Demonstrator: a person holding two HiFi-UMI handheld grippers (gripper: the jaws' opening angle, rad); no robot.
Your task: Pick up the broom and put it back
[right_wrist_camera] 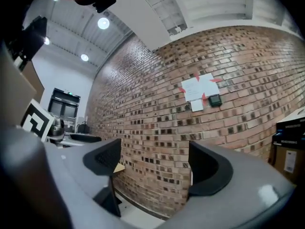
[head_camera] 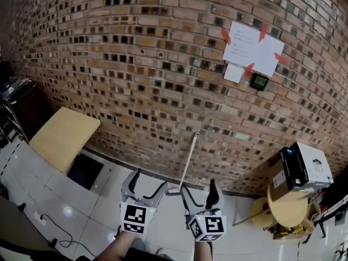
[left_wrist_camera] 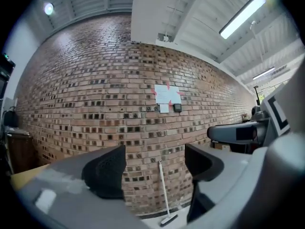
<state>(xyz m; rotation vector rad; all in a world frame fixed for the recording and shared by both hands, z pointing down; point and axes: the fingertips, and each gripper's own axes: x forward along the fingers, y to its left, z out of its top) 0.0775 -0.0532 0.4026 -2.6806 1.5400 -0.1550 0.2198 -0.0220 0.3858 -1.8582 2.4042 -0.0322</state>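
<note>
Currently the broom [head_camera: 186, 165] is leaned upright against the brick wall [head_camera: 125, 64], head on the floor [head_camera: 109, 200]; left tool [head_camera: 148, 184] and right tool [head_camera: 199, 193] are spread wide, empty, well short of it; a light, stiff, slim handle [left_wrist_camera: 163, 185] is expected, best gripped mid-shaft.

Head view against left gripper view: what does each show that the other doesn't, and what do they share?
Head view only: the left gripper's marker cube and a round yellow stool at the right. Left gripper view only: the ceiling with a strip light. Both: the broom leaning on the brick wall, and the taped paper sheet above it.
</note>
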